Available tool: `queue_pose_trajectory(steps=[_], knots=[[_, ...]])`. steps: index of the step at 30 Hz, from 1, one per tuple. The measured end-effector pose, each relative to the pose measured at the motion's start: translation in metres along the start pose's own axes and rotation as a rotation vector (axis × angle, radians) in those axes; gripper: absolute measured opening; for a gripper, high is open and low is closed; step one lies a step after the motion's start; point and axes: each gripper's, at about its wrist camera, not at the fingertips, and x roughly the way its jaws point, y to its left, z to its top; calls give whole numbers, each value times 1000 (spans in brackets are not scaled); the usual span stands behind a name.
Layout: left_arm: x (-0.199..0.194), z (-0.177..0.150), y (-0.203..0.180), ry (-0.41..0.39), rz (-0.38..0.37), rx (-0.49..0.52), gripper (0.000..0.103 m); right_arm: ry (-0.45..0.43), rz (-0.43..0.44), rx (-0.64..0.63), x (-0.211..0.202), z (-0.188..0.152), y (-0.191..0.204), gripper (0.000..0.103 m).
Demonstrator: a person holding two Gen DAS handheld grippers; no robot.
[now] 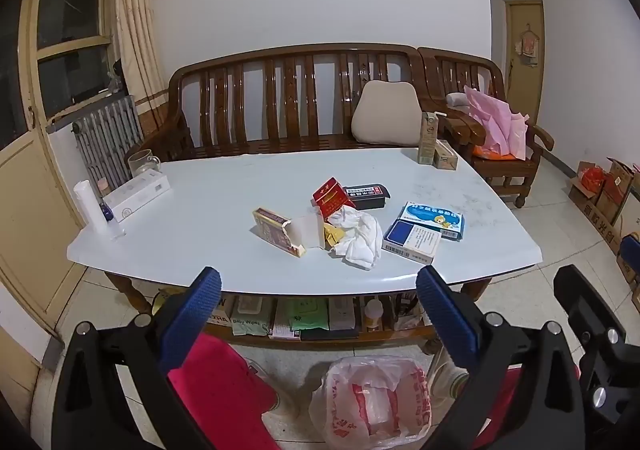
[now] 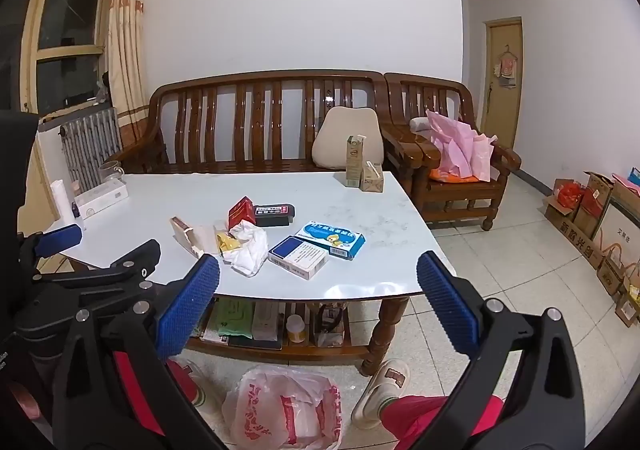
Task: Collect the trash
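Note:
A pale table holds a trash pile: a crumpled white tissue, a red cigarette pack, a torn tan box, yellow wrapper bits, a black case, and two blue medicine boxes. A plastic bag stands open on the floor in front. My left gripper and right gripper are open and empty, short of the table's front edge.
A glass mug, white box and white tube sit at the table's left; two cartons at its far right. A wooden bench stands behind. Cardboard boxes line the right wall. A shelf under the table holds packets.

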Motion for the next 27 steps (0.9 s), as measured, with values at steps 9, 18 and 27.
queue_pose_trajectory(steps=[9, 18, 27], knots=[[2, 2, 4, 19, -12, -15, 96, 0, -2, -4, -2, 1, 2, 97], [5, -2, 6, 25, -15, -25, 96, 10, 8, 3, 4, 0, 4, 97], [8, -3, 8, 37, -27, -34, 96, 11, 10, 3, 4, 1, 6, 97]])
